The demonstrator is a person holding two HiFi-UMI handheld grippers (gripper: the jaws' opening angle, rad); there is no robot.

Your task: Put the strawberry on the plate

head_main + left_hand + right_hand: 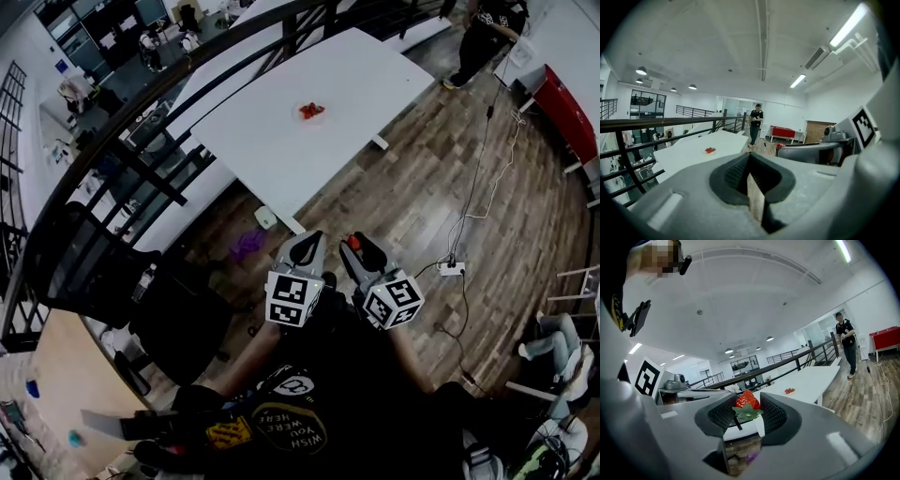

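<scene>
Strawberry (746, 401) sits clamped between the pads of the right tongs (748, 405), red tip forward, green cap and stem toward the camera; the hold looks centred. Left tongs (749, 158) are narrow, pads almost together with nothing between them, carried just beside the right pair. Plate (312, 116) lies well ahead of both tongs on the white surface (319, 70), with something red already on it; wooden floor (412, 187) lies between. Step in hand, as I judge it: carrying the fruit to the plate, not yet close. To do it well: squeeze no harder, since soft fruit should bruise easily; hold the right tongs near level so the berry cannot slide out forward; come in over a bare part of the plate, lower until just above it, then ease the pads apart. Left tongs should stand aside.
</scene>
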